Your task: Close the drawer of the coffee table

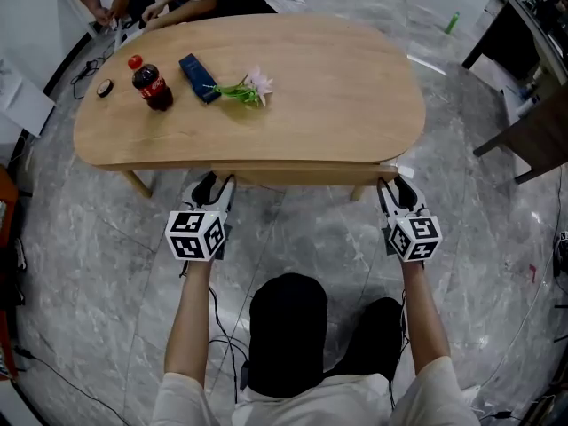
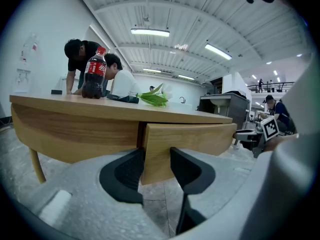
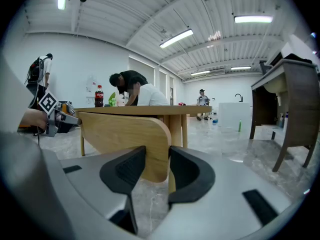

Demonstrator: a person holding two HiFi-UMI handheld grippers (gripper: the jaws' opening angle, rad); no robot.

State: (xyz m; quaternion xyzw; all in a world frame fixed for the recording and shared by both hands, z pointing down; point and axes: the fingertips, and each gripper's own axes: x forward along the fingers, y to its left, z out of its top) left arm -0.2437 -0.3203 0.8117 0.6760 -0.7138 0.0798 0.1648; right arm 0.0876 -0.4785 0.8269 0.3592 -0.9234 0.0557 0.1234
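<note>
Coffee table (image 1: pixel 346 96) drawer (image 1: pixel 302 175) slightly out; contents hidden.

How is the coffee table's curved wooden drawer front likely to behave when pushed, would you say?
The curved wooden drawer front looks thick and rigid, so it probably will not flex. It is wide, with the left hand-held gripper and right hand-held gripper at opposite ends, so uneven pushing might skew it.

Large lab hall, strip lights (image 2: pixel 150 32), marble floor (image 1: pixel 293 238)
</note>
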